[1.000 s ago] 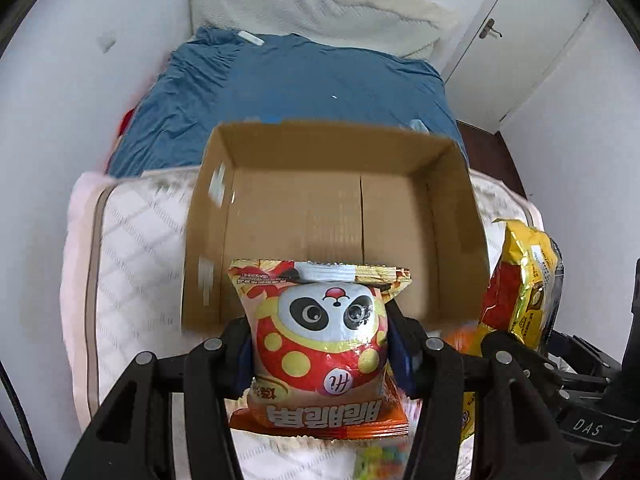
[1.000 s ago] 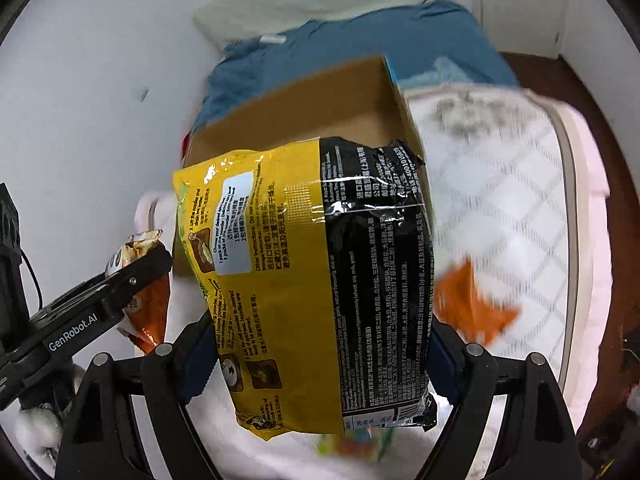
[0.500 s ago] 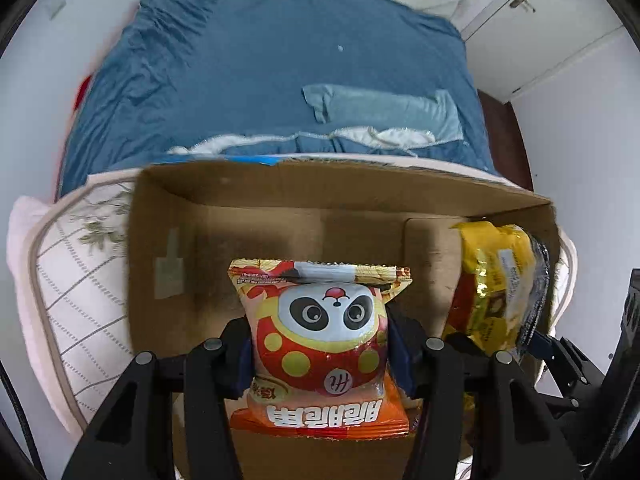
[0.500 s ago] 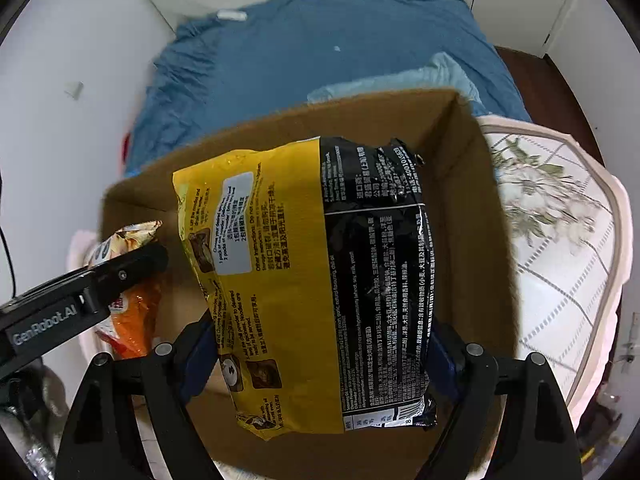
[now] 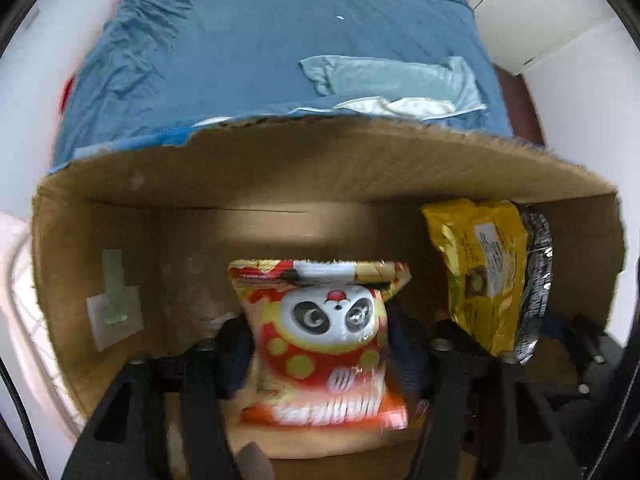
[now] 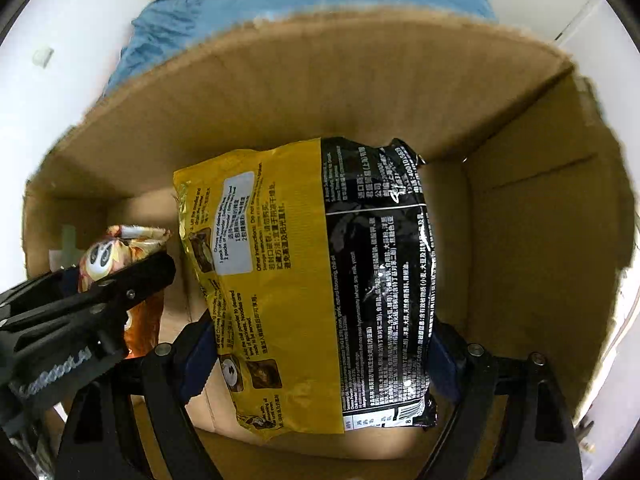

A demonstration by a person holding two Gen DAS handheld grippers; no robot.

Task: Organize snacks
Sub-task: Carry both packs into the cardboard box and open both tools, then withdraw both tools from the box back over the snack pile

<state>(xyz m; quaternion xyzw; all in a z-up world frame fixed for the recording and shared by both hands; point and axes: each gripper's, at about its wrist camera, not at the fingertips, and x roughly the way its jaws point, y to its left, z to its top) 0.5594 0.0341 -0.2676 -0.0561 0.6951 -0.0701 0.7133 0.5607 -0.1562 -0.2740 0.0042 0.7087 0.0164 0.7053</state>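
My left gripper (image 5: 320,344) is shut on a red and orange panda snack bag (image 5: 324,344) and holds it low inside an open cardboard box (image 5: 320,160). My right gripper (image 6: 316,344) is shut on a large yellow and black noodle packet (image 6: 304,280), also inside the box (image 6: 520,240), to the right of the panda bag (image 6: 120,252). The noodle packet shows in the left wrist view (image 5: 488,272) at the right. The left gripper shows in the right wrist view (image 6: 80,312) at the left.
The box stands on a bed with a blue duvet (image 5: 260,40) behind it and a light blue pillow (image 5: 392,80). A white quilted cover (image 5: 16,280) lies left of the box. A white door (image 5: 532,8) is at the far right.
Both grippers have moved forward and down, from in front of the box to inside it, each still holding its packet. The box walls now fill both views.
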